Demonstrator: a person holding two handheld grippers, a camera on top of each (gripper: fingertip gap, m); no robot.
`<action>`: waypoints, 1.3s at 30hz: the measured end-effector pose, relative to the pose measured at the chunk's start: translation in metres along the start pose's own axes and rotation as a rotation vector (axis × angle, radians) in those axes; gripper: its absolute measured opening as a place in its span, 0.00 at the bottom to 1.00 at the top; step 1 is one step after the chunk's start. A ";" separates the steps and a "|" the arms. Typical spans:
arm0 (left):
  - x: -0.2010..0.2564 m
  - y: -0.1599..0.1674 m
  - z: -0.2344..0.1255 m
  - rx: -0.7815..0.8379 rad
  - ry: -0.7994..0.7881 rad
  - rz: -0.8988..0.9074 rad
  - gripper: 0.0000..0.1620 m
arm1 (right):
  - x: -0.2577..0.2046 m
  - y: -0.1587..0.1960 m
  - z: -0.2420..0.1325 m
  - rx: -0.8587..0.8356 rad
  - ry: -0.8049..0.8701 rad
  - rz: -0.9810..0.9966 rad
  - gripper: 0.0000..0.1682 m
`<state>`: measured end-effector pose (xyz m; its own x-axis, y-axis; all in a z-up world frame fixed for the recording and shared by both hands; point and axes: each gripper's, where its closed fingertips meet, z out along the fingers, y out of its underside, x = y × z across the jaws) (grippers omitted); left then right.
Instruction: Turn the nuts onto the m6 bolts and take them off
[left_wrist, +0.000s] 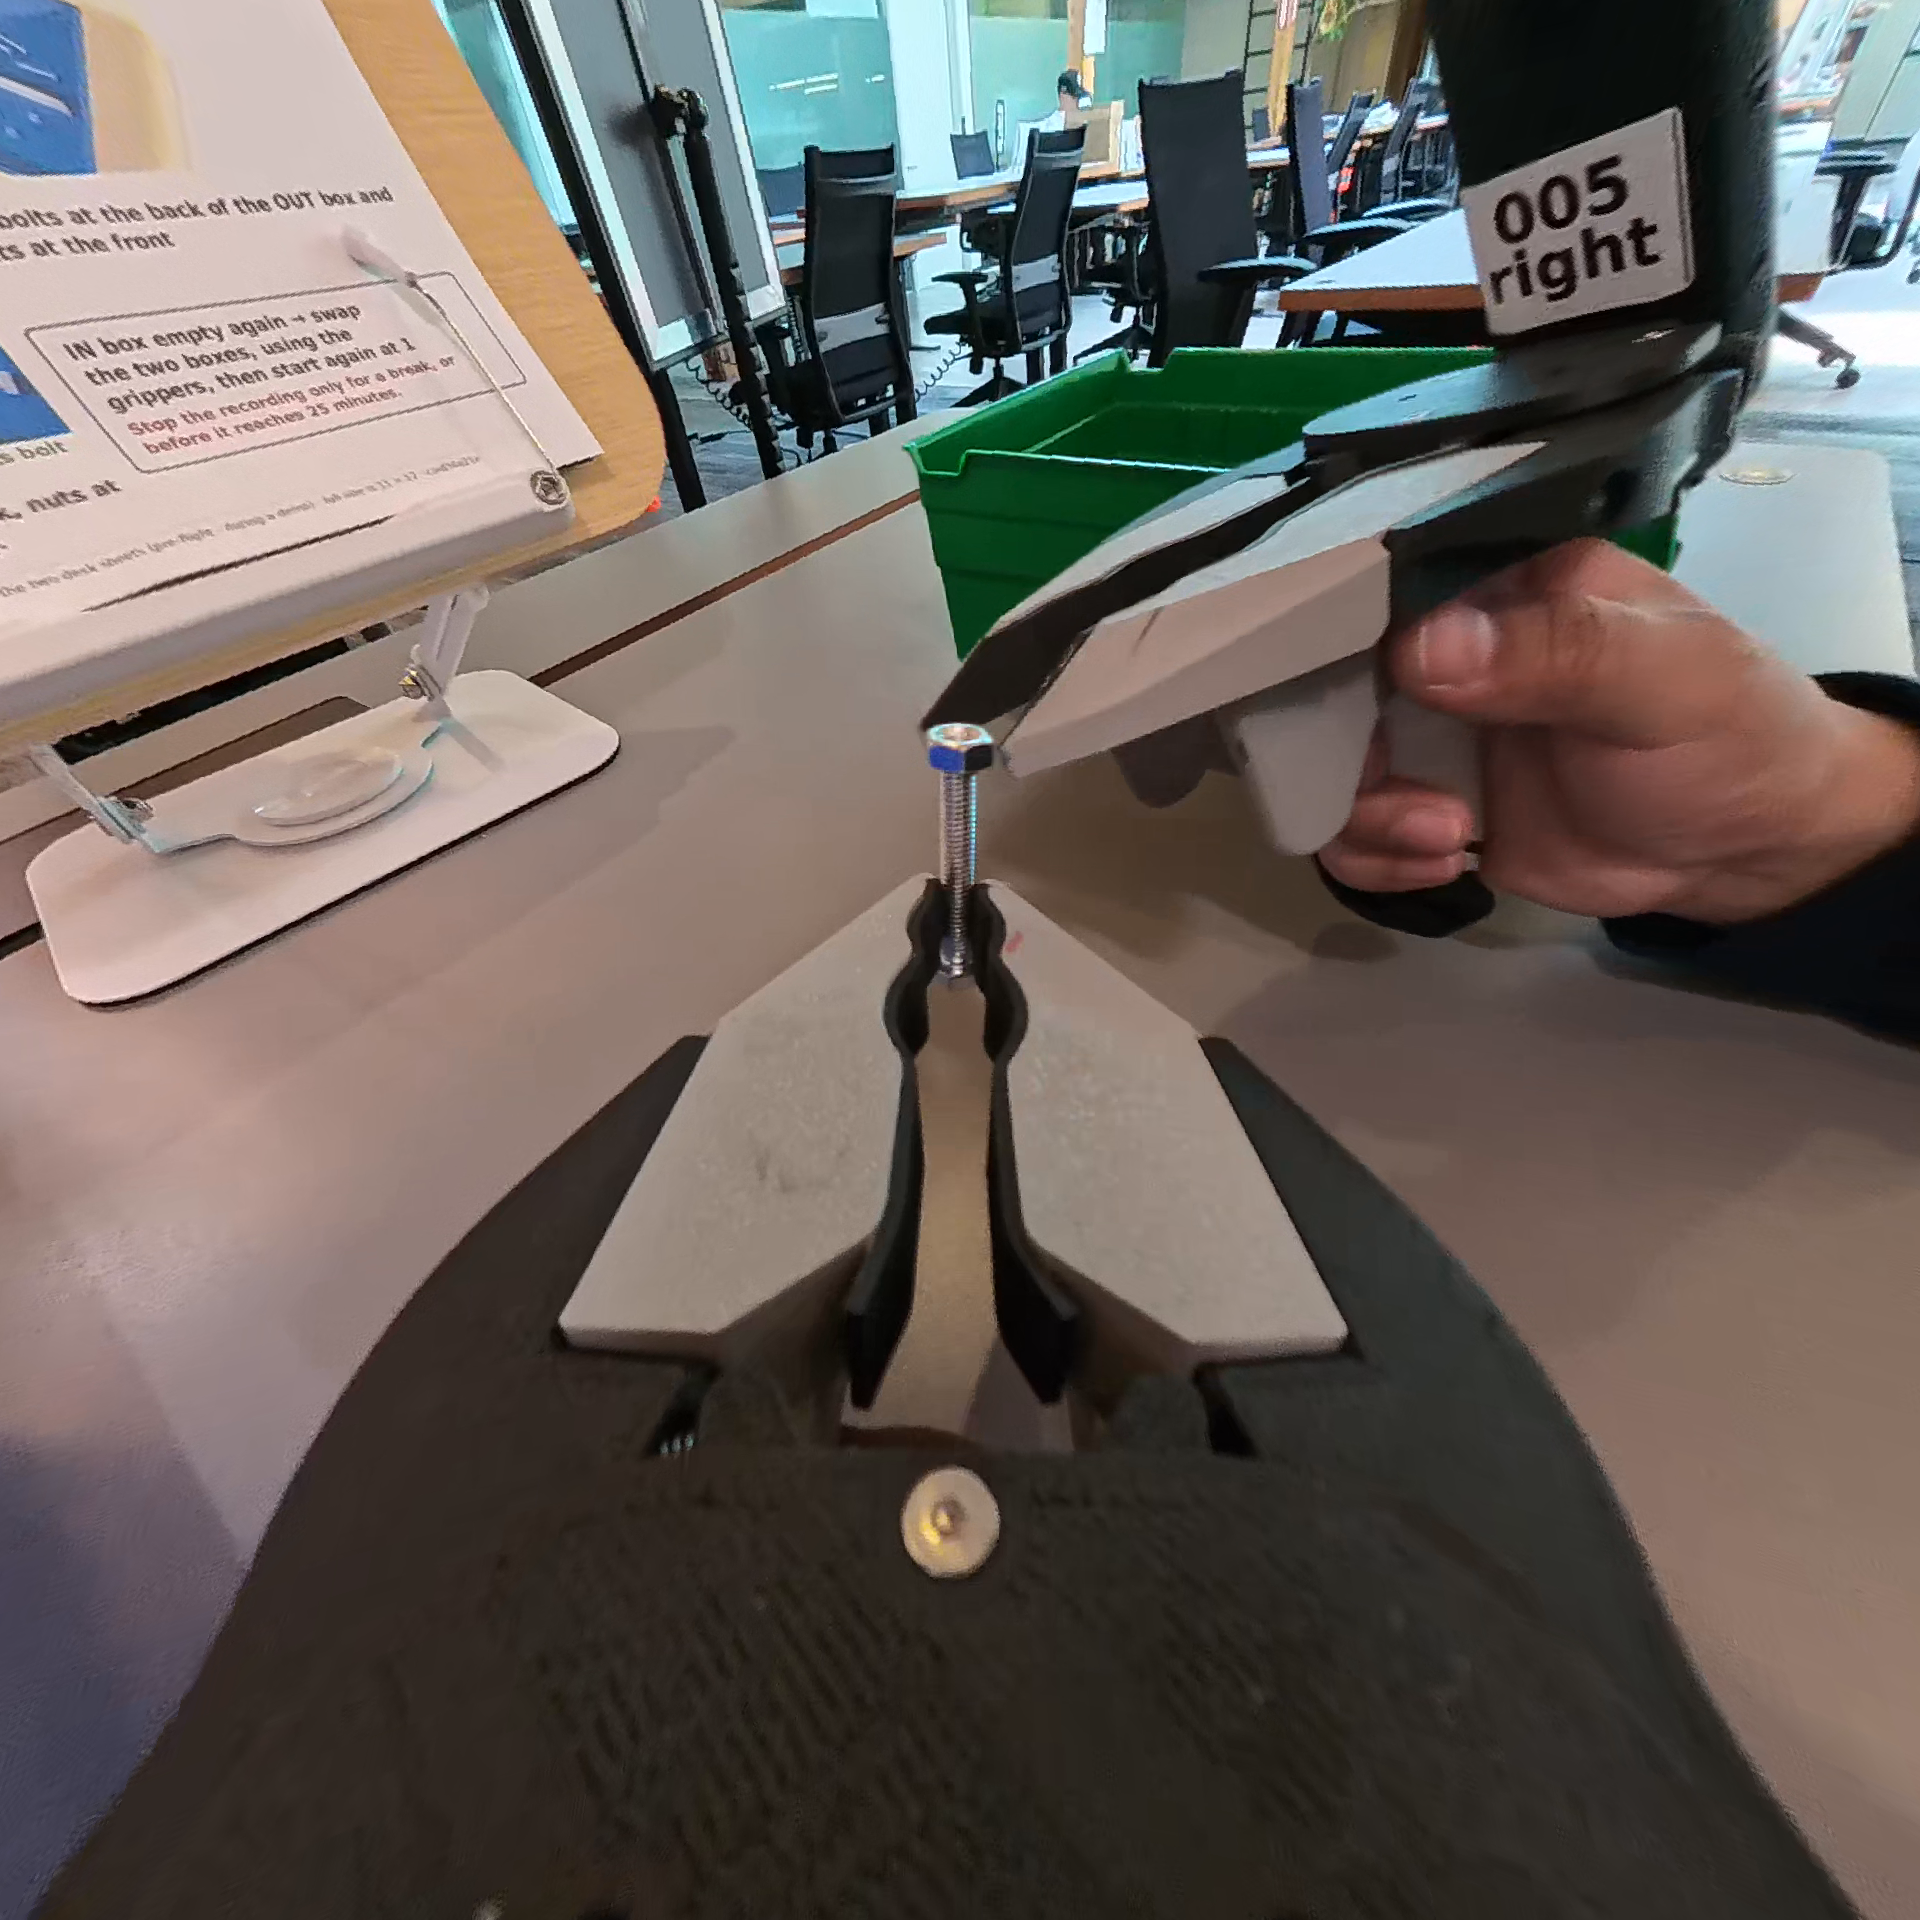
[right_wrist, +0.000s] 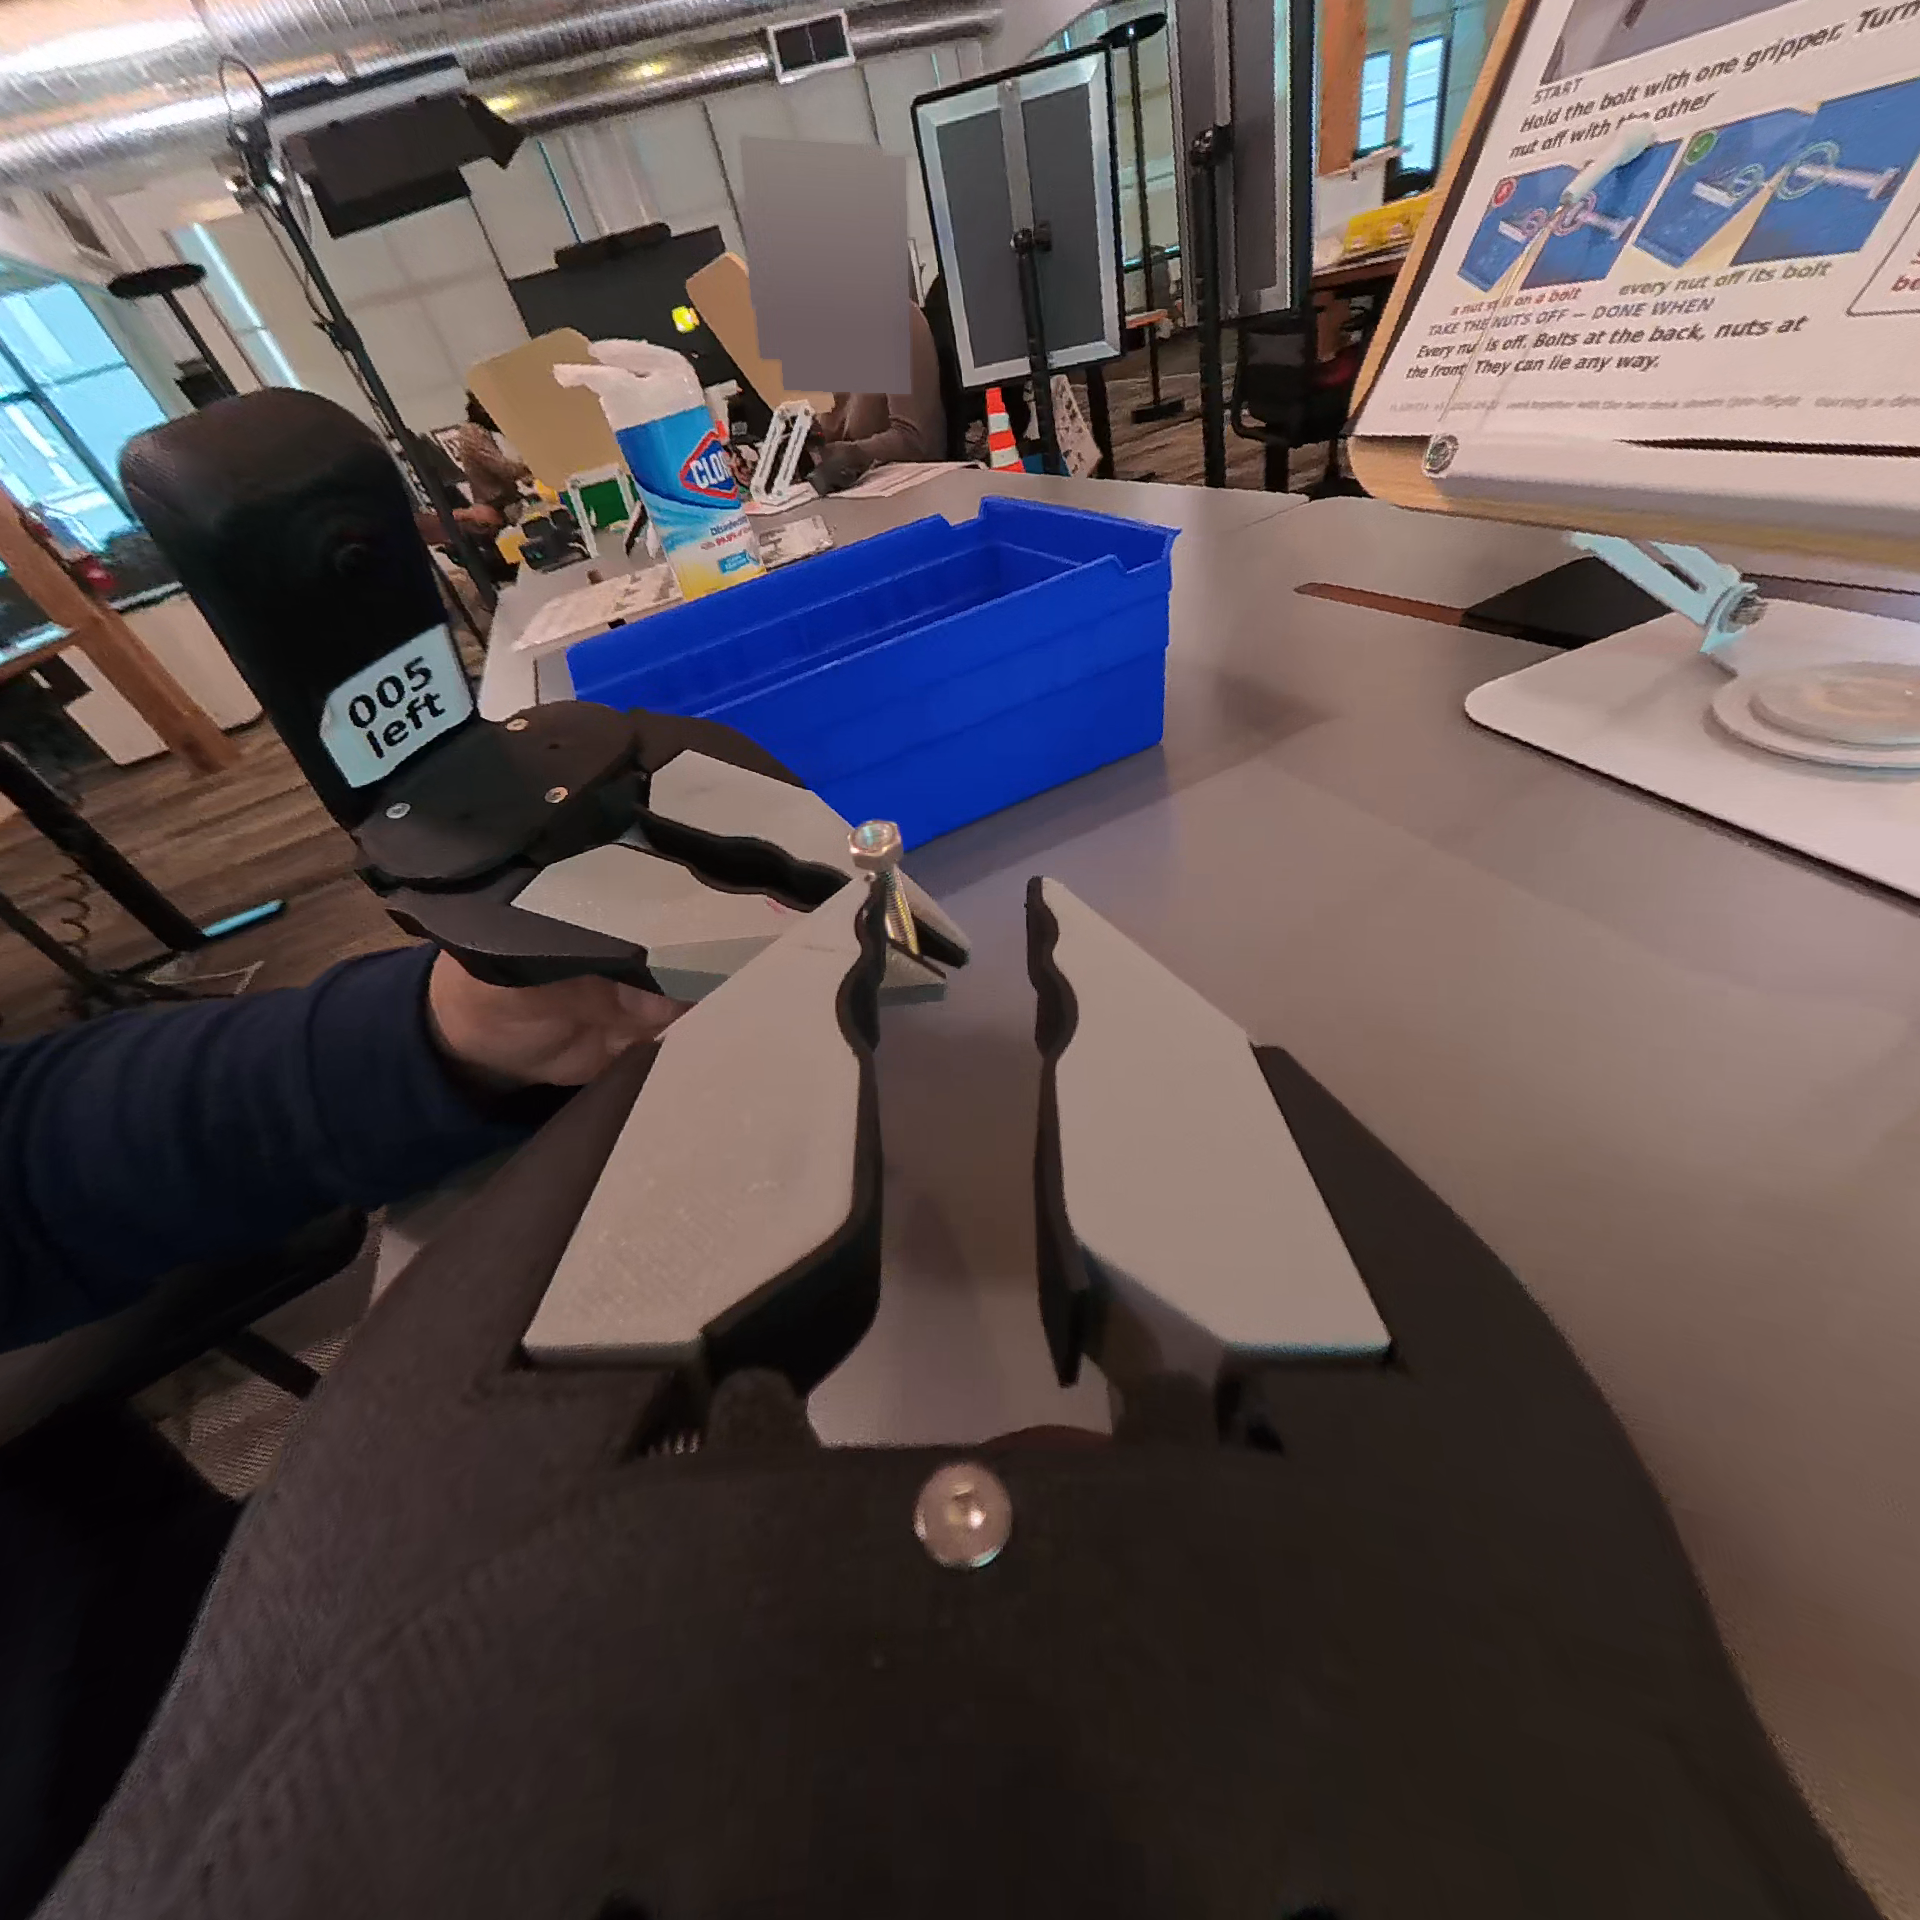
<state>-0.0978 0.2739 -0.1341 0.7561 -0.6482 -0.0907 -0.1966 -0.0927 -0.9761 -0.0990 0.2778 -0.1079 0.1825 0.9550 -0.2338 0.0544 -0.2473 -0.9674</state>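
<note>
Pinching the bolt (left_wrist: 954, 831) upright at frame centre, my left gripper (left_wrist: 954, 940) must hold steady while my spread right gripper (right_wrist: 951, 914) squares onto the nut (left_wrist: 958, 744).

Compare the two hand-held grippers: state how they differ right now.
The left hand-held gripper is shut on the bolt, holding it upright; the right hand-held gripper is open and holds nothing. The left grips the bolt's lower end; the right sits up by the nut. Both have grey fingers with black pads.
</note>
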 end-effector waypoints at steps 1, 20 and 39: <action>0.000 0.000 0.000 -0.002 -0.001 0.003 0.01 | -0.001 -0.001 -0.001 0.006 -0.010 0.003 0.14; 0.003 0.003 0.002 -0.015 0.004 0.021 0.02 | -0.014 0.000 0.002 -0.006 -0.031 -0.080 0.14; 0.004 0.003 0.002 -0.019 0.000 0.036 0.01 | -0.005 0.001 0.000 -0.014 0.012 -0.067 0.14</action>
<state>-0.0942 0.2729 -0.1382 0.7481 -0.6515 -0.1261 -0.2361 -0.0836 -0.9681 -0.0997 0.2727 -0.1079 0.1902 0.9674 -0.1673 0.0805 -0.1852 -0.9794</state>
